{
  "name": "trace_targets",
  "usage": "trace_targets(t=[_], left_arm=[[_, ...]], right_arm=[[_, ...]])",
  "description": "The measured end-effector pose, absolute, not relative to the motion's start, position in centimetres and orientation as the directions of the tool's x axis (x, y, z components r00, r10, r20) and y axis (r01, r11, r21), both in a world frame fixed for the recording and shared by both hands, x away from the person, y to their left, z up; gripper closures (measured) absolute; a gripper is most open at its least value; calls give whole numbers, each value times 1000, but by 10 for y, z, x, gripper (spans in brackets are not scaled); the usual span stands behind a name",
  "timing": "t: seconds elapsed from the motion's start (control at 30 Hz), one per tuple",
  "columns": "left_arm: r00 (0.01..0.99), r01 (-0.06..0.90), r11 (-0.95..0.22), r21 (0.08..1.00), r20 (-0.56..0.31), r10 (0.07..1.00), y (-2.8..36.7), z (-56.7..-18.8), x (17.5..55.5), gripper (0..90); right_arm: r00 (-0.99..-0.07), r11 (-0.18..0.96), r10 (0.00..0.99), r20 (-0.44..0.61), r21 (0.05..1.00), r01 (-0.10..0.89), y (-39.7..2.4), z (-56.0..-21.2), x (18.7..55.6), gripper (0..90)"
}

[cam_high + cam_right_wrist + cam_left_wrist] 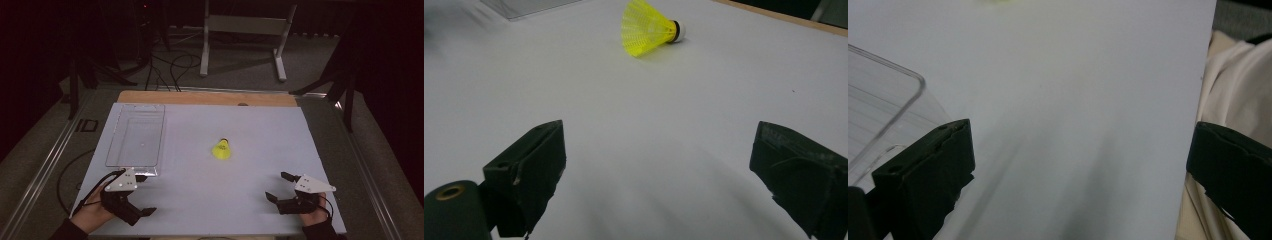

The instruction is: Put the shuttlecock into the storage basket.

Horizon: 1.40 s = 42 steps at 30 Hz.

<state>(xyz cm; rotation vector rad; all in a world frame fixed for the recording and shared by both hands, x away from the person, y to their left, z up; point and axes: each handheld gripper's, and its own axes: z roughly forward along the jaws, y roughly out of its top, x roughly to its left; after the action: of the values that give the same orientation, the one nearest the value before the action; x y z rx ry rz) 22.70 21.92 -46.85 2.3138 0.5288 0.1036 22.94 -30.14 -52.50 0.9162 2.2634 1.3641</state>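
A yellow shuttlecock (221, 149) lies on its side near the middle of the white board (240, 210); in the right gripper view the shuttlecock (649, 27) has its white cork pointing right. A clear plastic tray (135, 135) rests on the left part of the board and holds nothing. My left gripper (146, 195) is open at the near left, just by the tray's near corner (878, 115), jaws wide apart over the bare board (1080, 165). At the near right my right gripper (277, 185) is open and low, well short of the shuttlecock, with nothing between its jaws (656, 155).
The board's far edge shows a wooden strip (210, 97). Beyond it, a white metal stand (245, 25) and cables (170, 70) are on the floor. Beige cloth (1233, 85) lies past the board's near edge in the left gripper view.
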Motion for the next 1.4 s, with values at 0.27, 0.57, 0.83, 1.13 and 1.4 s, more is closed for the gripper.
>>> trace_targets(t=[0.27,0.57,0.83,1.13,1.4], left_arm=[[922,354,-698,622,-109,371,209,-464,231,0],[926,374,-764,525,-160,343,193,-458,242,0],[924,383,-795,470,-185,336,173,-453,252,0],[934,358,-832,423,-161,320,145,-447,259,0],[926,377,-827,416,-172,336,124,-444,270,0]], right_arm=[[-737,332,674,44,873,356,-301,-526,230,82],[-740,334,671,45,873,355,-300,-526,230,82],[-740,331,670,49,873,358,-301,-526,230,82],[-741,331,670,50,873,358,-301,-526,230,82],[-741,331,670,50,873,358,-301,-526,230,82]])
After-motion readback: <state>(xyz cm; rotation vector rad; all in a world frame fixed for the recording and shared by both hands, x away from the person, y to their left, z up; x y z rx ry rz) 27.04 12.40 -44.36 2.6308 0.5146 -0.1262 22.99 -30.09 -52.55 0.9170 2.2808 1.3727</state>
